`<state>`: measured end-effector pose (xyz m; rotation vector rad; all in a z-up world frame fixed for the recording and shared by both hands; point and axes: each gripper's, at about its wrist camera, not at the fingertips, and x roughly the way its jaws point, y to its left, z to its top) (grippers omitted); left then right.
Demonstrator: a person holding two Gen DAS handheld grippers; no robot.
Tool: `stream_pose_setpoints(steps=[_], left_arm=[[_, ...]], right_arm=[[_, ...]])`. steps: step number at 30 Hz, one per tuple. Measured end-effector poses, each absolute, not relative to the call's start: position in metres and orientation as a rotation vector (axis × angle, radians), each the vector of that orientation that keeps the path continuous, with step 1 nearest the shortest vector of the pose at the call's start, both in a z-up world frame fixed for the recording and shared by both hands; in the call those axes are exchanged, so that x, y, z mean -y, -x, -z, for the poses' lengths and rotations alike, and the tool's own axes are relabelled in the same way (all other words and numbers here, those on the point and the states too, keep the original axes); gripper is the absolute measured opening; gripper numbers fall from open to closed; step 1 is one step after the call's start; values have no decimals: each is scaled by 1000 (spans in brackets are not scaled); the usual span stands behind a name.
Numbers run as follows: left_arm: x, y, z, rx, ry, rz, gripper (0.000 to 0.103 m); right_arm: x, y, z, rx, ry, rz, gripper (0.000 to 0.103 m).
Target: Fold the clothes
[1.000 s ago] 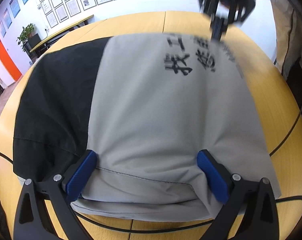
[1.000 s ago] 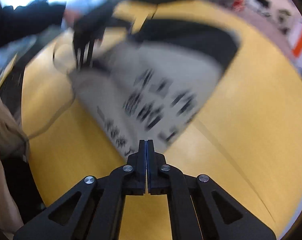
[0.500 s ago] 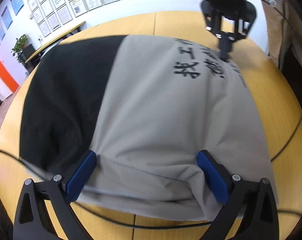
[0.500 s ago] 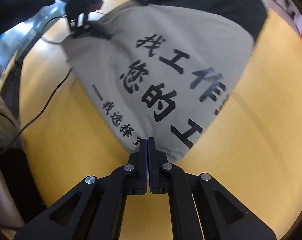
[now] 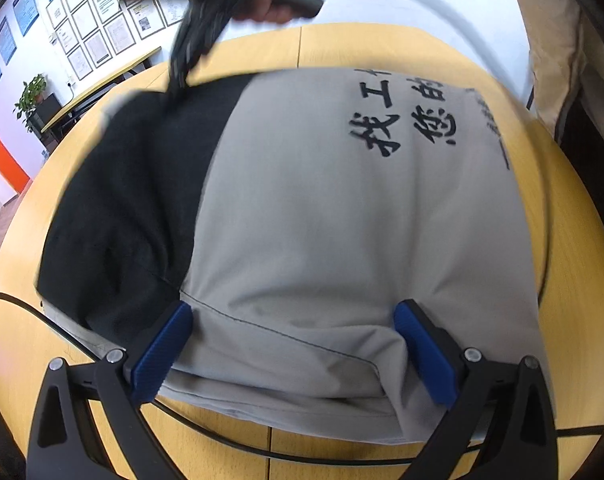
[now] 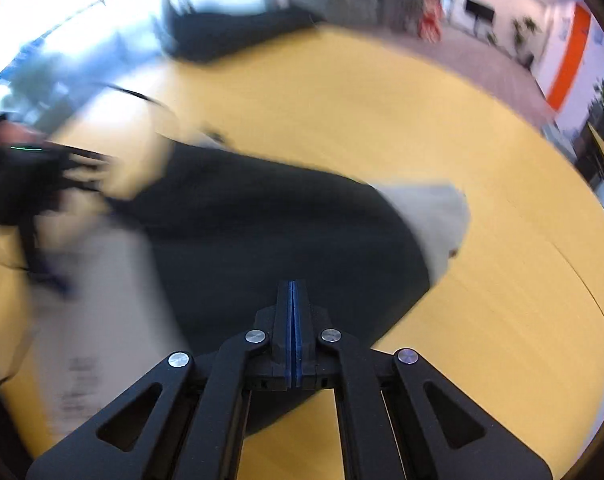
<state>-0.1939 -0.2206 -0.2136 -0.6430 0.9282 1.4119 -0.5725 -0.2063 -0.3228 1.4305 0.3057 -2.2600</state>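
Observation:
A folded grey and black garment (image 5: pixel 341 220) with black Chinese characters lies on the round wooden table (image 5: pixel 573 280). My left gripper (image 5: pixel 294 352) is open, its blue pads (image 5: pixel 162 352) resting either side of the garment's near grey hem. My right gripper (image 6: pixel 293 304) is shut, its tips over the garment's black part (image 6: pixel 262 232); nothing shows between the pads. It also shows blurred in the left wrist view (image 5: pixel 182 64), above the far black edge. The right wrist view is motion-blurred.
A black cable (image 5: pixel 222 432) runs under the garment's near edge and along the table's right side. Beige fabric (image 5: pixel 557 60) hangs off the right. Framed papers (image 5: pixel 102 32) cover the far wall. The left gripper shows blurred in the right wrist view (image 6: pixel 30 184).
My right gripper has swung from the printed grey corner across to the garment's black side. The left gripper has stayed open at the near hem.

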Motion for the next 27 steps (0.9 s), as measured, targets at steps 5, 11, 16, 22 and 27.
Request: stream_pose_setpoints(steps=[5, 11, 16, 22, 27], left_arm=[[221, 189, 215, -904, 658, -1433, 103], [214, 174, 211, -915, 659, -1430, 103], [228, 160, 209, -900, 666, -1450, 103], [231, 149, 208, -878, 677, -1474, 103], [244, 140, 204, -877, 677, -1483, 103]], right_arm=[[205, 566, 351, -294, -1468, 2210, 0], [189, 554, 300, -202, -1363, 2299, 0], [187, 563, 328, -300, -1482, 2260, 0], [181, 541, 338, -299, -1533, 2244, 0], [160, 486, 283, -230, -1363, 2348, 0]])
